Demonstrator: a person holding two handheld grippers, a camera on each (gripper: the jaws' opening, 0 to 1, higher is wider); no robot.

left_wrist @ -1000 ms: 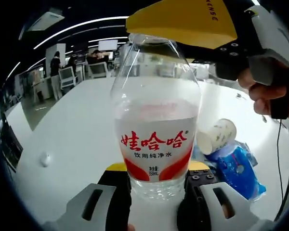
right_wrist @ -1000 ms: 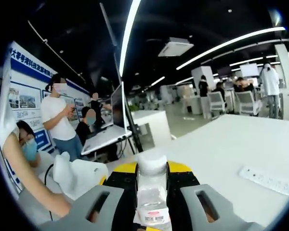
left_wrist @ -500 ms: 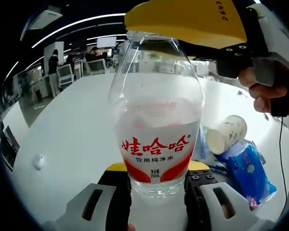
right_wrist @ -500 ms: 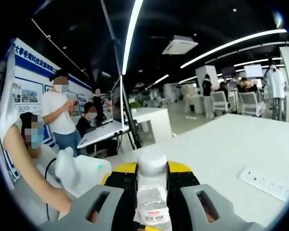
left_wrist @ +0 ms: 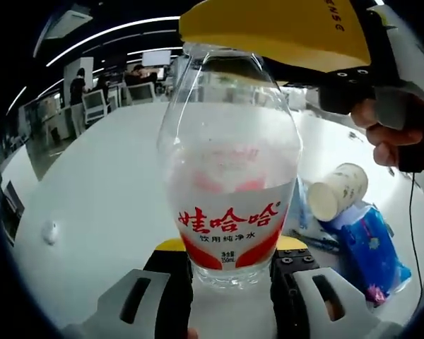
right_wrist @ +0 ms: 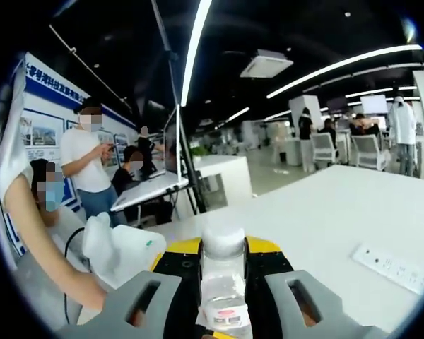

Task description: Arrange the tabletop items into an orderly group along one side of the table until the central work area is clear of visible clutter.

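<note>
My left gripper (left_wrist: 230, 272) is closed on the lower body of a clear plastic water bottle with a red-and-white label (left_wrist: 230, 205), its black jaws pressed against both sides of the base just below the label. My right gripper (right_wrist: 222, 272) has its jaws shut on the same bottle's neck, where the white screw cap (right_wrist: 222, 240) sits between the yellow-tipped jaws; in the left gripper view that right gripper (left_wrist: 318, 42) crosses over the bottle's top as a yellow and black body, with my hand (left_wrist: 396, 138) on its handle. The bottle stands upright in the left gripper view, long axis running from my left jaws up to the right gripper, cap end uppermost and label facing the camera. It is held above the white table (left_wrist: 106, 191); I cannot tell whether its base touches the surface. To the right of the bottle, near it, a white paper cup (left_wrist: 337, 191) lies on its side with its mouth turned toward the bottle, resting against a blue plastic packet (left_wrist: 367, 247). A small white round object (left_wrist: 50, 232) lies well apart on the left. The tabletop to the left and beyond the bottle is open. In the right gripper view a white power strip (right_wrist: 399, 267) lies on the table to the right, and people stand and sit by a wall poster at the left.
</note>
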